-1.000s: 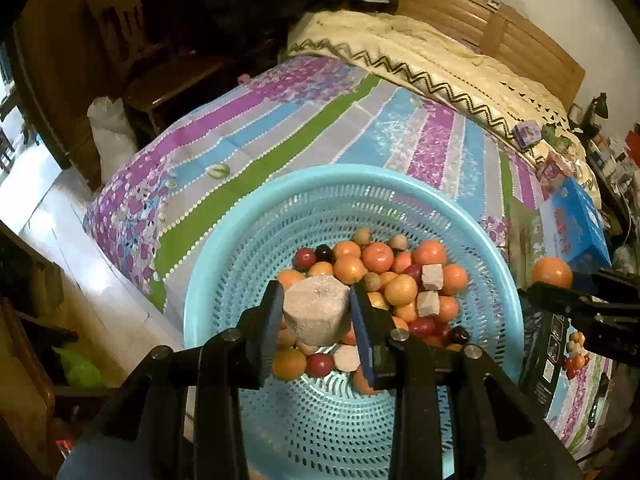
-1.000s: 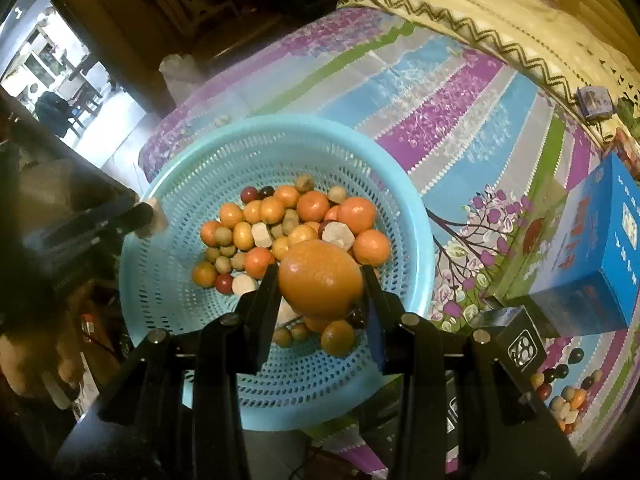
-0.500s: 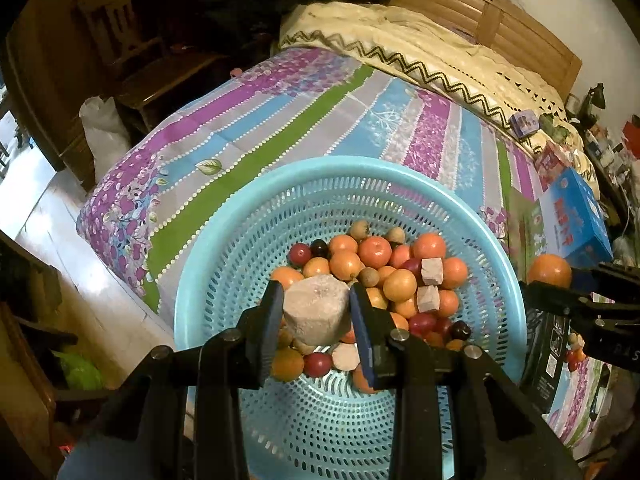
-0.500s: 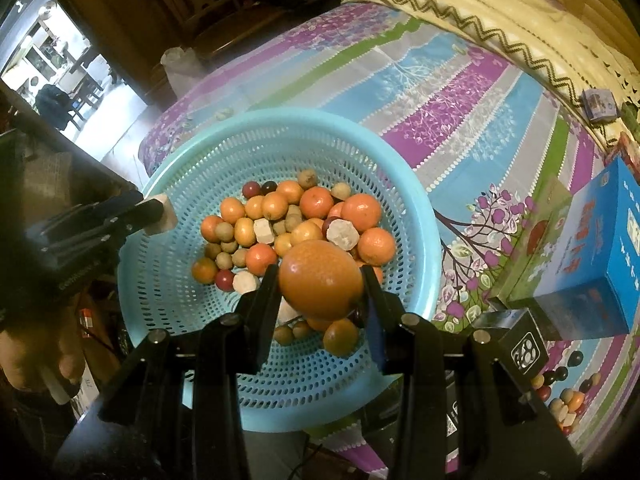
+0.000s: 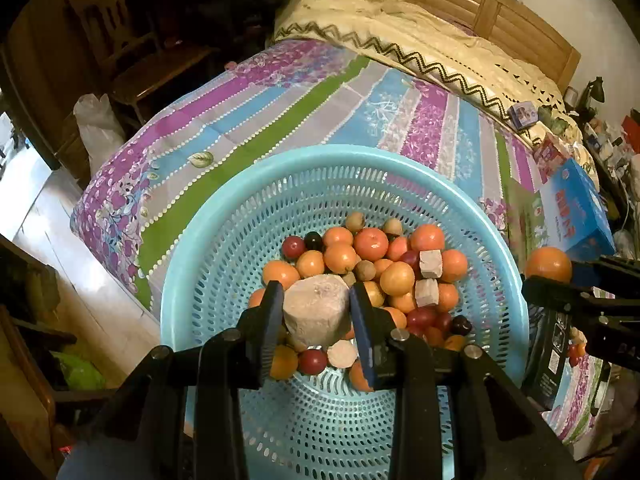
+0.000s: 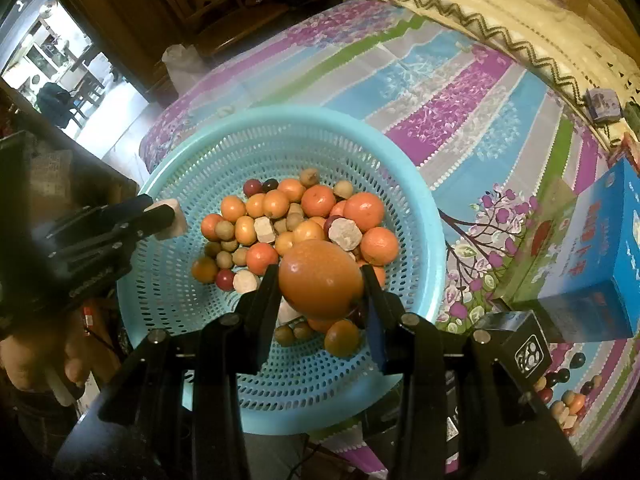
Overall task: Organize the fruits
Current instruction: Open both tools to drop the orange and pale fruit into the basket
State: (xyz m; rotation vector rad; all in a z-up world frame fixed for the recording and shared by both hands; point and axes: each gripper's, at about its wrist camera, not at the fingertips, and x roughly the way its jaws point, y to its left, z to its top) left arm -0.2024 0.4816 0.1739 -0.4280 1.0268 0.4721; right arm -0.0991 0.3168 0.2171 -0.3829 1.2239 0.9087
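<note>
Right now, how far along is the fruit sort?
Done: nothing clearly sorted out. In hand: left tongs clamp a pale chunk; right tongs clamp a large orange, both above the blue basket. Left: the mixed pile in that basket.

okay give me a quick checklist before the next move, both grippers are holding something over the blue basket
1. Left hand-held gripper clamped on the pale chunk: ok.
2. Right hand-held gripper clamped on the big orange: ok.
3. Both loads held above the blue basket: ok.
4. The two hand-held grippers apart, not touching: ok.
5. Basket resting flat on the bedspread: cannot tell, near rim hidden.
6. Where each load should go: cannot tell.
</note>
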